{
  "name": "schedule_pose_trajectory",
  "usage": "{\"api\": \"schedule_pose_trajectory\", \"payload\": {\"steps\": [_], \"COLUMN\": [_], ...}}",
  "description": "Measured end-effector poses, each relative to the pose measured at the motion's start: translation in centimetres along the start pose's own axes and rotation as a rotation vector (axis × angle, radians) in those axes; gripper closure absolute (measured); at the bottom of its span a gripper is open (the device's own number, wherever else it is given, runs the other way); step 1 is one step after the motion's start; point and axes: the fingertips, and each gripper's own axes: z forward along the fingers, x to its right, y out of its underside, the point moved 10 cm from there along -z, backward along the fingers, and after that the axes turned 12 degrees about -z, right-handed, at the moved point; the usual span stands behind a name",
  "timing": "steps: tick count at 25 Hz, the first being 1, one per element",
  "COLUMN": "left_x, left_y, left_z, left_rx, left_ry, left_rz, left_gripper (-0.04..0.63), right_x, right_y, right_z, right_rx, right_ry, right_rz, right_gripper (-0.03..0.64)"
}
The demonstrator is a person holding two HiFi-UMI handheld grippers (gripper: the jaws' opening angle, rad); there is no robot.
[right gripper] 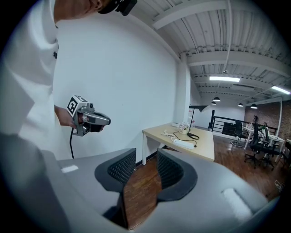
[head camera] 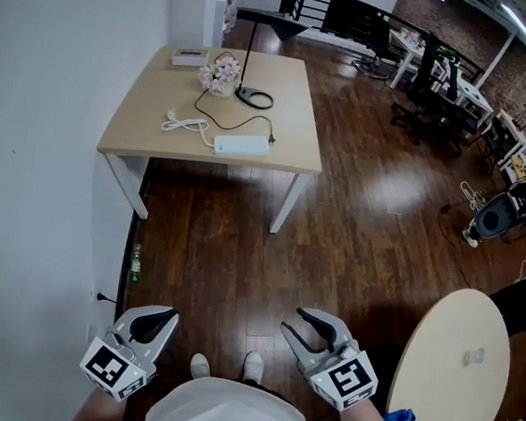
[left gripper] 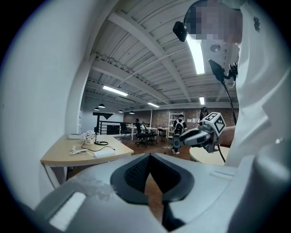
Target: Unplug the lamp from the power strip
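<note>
Desk (head camera: 152, 107) at far side, lamp (head camera: 243, 87) cord reaching power strip (head camera: 241, 144).
Left gripper (head camera: 158, 318) jaws closed, empty; right gripper (head camera: 295, 323) jaws apart, empty.

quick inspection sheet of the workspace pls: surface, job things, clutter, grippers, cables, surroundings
surface: tan table by the wall, across the wood floor from the person
job's things: white power strip near the front edge; black lamp behind it
clutter: flowers, white box
grippers: left gripper shut, empty; right gripper open, empty; both well short of the table
cables: black lamp cable leads toward the strip; white cable coiled beside it
surroundings: round table, office chairs
</note>
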Motion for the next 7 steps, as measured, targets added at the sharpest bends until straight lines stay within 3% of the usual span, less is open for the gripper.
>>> {"api": "schedule_pose_trajectory", "payload": {"steps": [7], "left_x": [-0.6], "left_y": [0.2], "left_z": [-1.2], "left_rx": [0.002], "left_ry": [-0.003], "left_rz": [0.000], "left_gripper": [0.589], "right_x": [-1.1], "right_y": [-0.8], "right_z": [0.4], "right_rx": [-0.012], "right_ry": [0.000], "right_rz": [-0.002], "right_gripper": [0.469]}}
